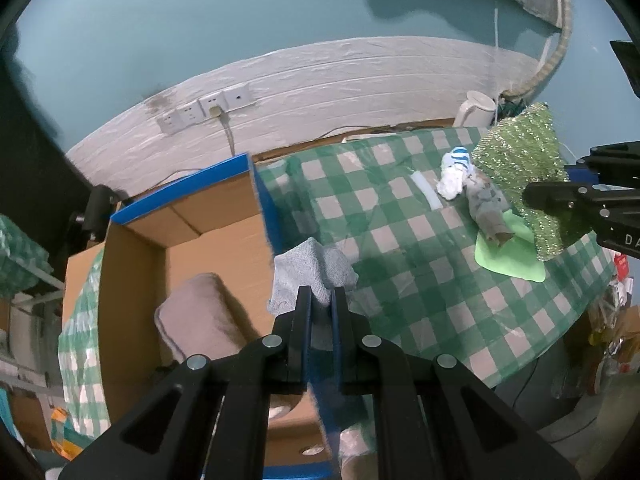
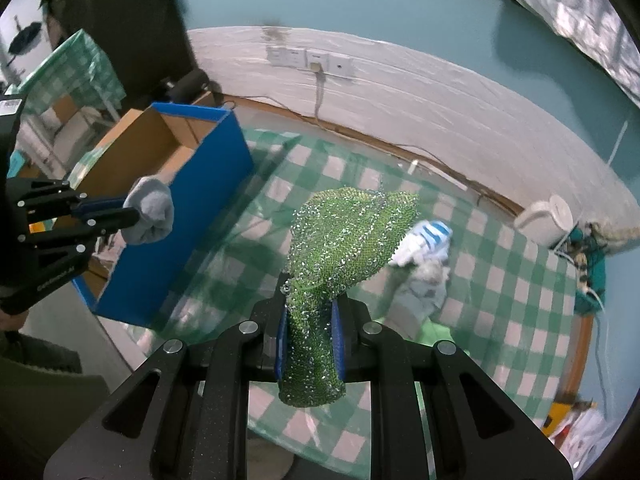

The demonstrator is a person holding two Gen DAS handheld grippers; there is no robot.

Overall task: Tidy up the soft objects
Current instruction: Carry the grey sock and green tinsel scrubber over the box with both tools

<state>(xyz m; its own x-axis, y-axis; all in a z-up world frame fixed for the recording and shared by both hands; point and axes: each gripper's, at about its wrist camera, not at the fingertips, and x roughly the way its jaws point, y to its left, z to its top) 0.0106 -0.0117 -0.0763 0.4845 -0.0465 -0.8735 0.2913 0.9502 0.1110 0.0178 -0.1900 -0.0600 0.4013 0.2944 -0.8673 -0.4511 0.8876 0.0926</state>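
With the left gripper point(image 1: 321, 296) clamping a grey sock point(image 1: 312, 270) and the right gripper point(image 2: 309, 316) clamping a green scourer point(image 2: 344, 240), either may snag the box point(image 2: 192, 200) rim at frame left.

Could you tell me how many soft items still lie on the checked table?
3: white-and-blue striped sock, grey crumpled cloth, light green flat cloth beneath it. Others may be hidden.

My bystanders: green-checked tablecloth point(image 1: 420, 240) across the middle; white kettle point(image 1: 474, 109) at one o'clock in my left view; wall sockets point(image 1: 208, 110) at eleven o'clock; teal wall point(image 1: 200, 20) at twelve; hose point(image 1: 560, 40) at one.
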